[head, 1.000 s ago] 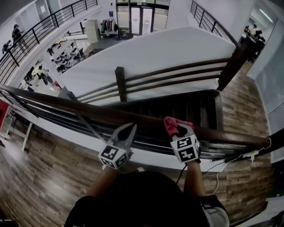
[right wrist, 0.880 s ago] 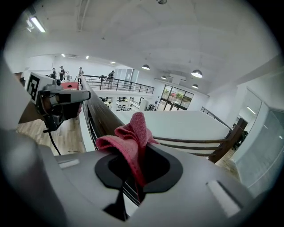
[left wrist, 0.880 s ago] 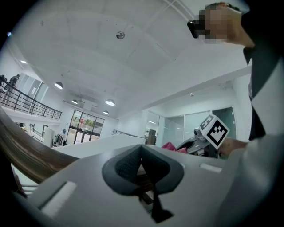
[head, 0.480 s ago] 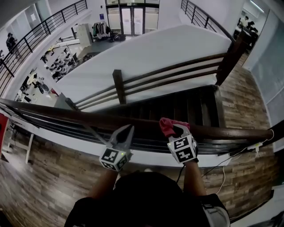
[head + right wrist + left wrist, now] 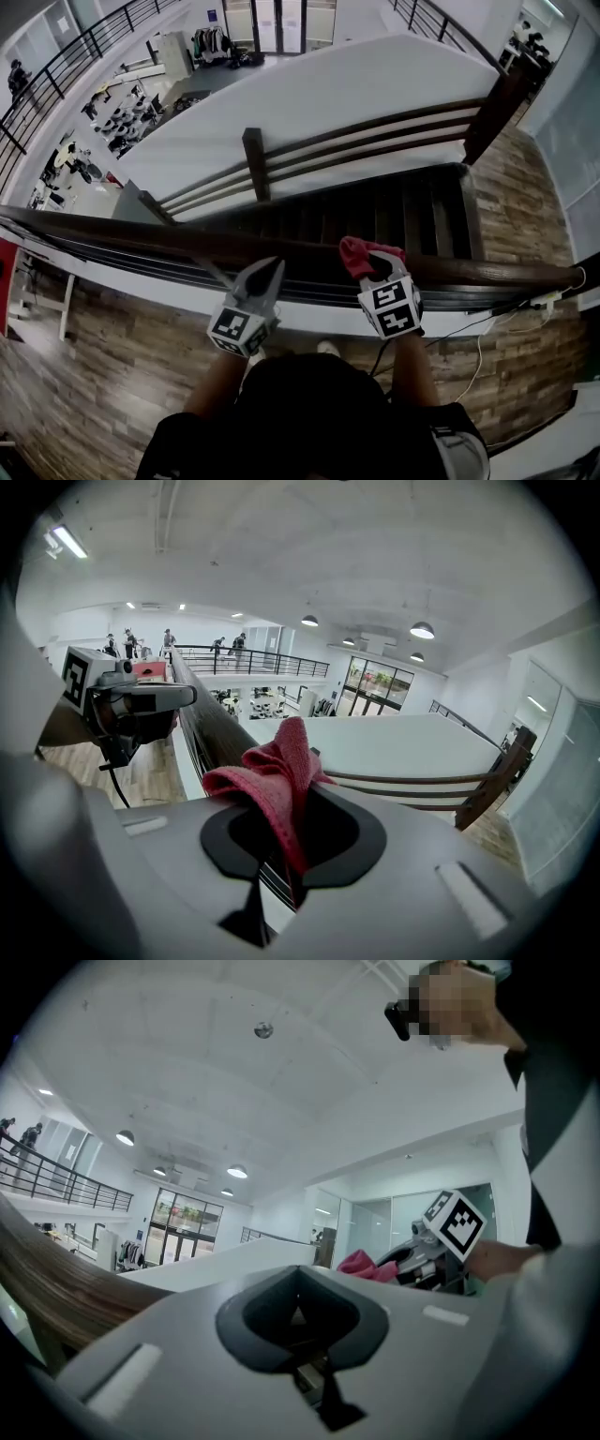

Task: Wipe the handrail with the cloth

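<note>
the right gripper (image 5: pixel 373 267) is clenched on a bunched red cloth (image 5: pixel 355 253) that lies at the top of the dark wooden handrail (image 5: pixel 141 236), while the left gripper (image 5: pixel 270 277) hangs near it on the left, over the same rail, its jaws pressed together on nothing.

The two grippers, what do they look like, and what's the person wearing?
The left gripper has pale grey jaws tapering to a point; the right gripper looks darker. Each carries a white cube with black square markers. A thin black cable hangs from the right one. The person wears a dark top, forearms uncovered.
</note>
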The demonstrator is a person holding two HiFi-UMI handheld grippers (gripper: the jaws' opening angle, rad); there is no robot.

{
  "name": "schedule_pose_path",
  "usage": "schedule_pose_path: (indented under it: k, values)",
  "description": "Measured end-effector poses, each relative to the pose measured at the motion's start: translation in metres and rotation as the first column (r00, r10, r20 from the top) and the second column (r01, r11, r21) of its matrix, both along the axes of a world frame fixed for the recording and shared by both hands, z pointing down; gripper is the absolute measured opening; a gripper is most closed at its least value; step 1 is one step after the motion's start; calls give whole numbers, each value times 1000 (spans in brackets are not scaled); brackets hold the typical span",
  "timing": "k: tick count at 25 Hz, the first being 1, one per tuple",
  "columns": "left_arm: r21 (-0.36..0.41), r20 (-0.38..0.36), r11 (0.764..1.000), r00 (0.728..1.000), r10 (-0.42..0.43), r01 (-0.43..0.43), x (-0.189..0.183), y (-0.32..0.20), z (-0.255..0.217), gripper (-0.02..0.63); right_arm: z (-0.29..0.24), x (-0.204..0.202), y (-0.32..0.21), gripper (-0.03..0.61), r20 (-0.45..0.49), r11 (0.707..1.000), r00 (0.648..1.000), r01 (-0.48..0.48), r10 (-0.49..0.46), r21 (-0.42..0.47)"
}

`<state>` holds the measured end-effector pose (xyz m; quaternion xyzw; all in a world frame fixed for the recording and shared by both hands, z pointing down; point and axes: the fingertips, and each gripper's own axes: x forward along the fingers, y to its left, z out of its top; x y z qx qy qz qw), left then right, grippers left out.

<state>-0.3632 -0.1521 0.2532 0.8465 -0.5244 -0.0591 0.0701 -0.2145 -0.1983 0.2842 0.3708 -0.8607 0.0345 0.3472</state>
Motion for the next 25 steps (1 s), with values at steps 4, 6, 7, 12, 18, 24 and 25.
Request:
schedule_pose_path:
  k: [4, 6, 7, 12, 18, 24, 25]
  values:
    - [-6, -11, 1000, 1000, 7, -7, -16, 6, 1, -2, -1, -16, 2, 51, -10, 1000, 1000, -1, 1, -6]
    - [-1, -8, 1000, 1000, 9, -9, -23, 8, 1, -2, -1, -25, 3, 51, -16, 1000, 1000, 4, -4, -4]
    - [4, -2, 1000, 1000, 10, -10, -27, 9, 1, -2, -2, -30, 4, 51, -18, 1000, 1000, 4, -4, -3]
    - [14, 12, 1000, 1000, 16, -16, -55, 10, -2, -2, -4, -57, 6, 51, -21, 1000, 1000, -1, 1, 4]
    - [15, 16, 1000, 1000, 25, -25, -78, 14, 0, -2, -3, -81, 10, 51, -8, 1000, 1000, -15, 15, 22]
    - [5, 6, 1000, 1000, 23, -23, -105, 21, 5, -2, -2, -109, 14, 51, 22, 999, 999, -28, 27, 23]
    - [4, 3, 1000, 1000, 21, -21, -109, 22, 5, -2, -2, -112, 14, 51, 25, 999, 999, -30, 29, 24]
